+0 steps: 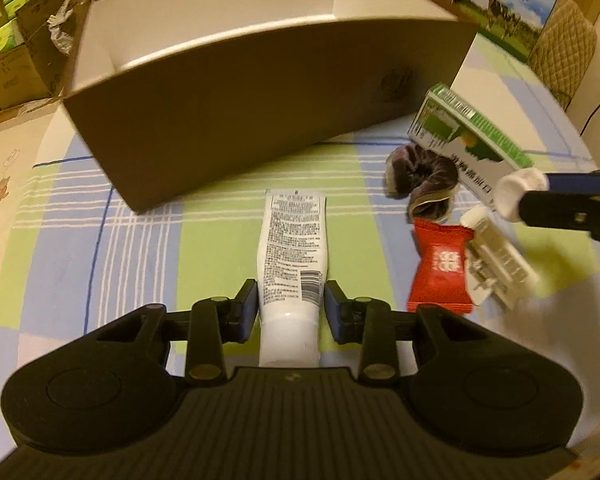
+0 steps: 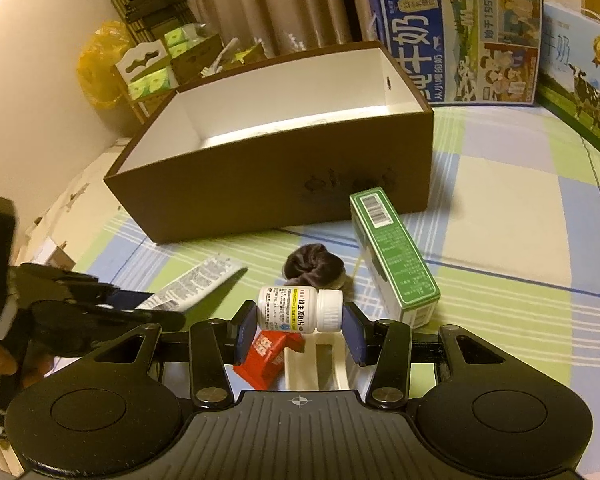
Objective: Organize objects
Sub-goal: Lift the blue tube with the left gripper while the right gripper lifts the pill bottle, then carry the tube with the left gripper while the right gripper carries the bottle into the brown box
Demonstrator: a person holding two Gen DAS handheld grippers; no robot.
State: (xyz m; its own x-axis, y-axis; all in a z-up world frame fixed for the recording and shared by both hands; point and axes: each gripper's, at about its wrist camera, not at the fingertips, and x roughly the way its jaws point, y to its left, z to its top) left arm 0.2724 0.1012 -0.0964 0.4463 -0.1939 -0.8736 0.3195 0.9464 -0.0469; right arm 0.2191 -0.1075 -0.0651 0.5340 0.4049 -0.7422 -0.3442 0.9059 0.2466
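- Tube (image 1: 291,264), white, lies flat on the checked cloth of the counter (image 1: 148,248), cap end toward the left wrist camera, crimped end pointing to 12 o'clock at the brown box (image 1: 236,120).
- Left gripper (image 1: 291,312): jaws spread, one either side of the tube near its cap shoulder, small gap each side. Not yet clamped.
- Pill bottle (image 2: 300,309), white, lying sideways, cap at 3 o'clock. Right gripper (image 2: 300,328): jaws clenched end-to-end on it, one pad on the base, one on the cap. It looks lifted off the cloth, over the red packet (image 2: 268,354) and a white plastic clip (image 2: 316,360).
- In the right wrist view: dark scrunchie (image 2: 314,266) at 12 o'clock of the bottle, green carton (image 2: 396,256) at 1–2 o'clock, box beyond both, open top, white inside, nothing visible in it.
- Risks, my read:
  - End-to-end hold on a smooth bottle: contact is only flat base and ribbed cap. A tilt on the way to the box could let it pivot or slip out.
  - Tube is soft. Closing on the tapered shoulder may squeeze it forward out of the jaws, and the long free end will sag.
  - Box near wall is tall. A low carry clips the rim and could shove the box.
  - Both grippers sit near each other and share one target, so they could collide on approach.
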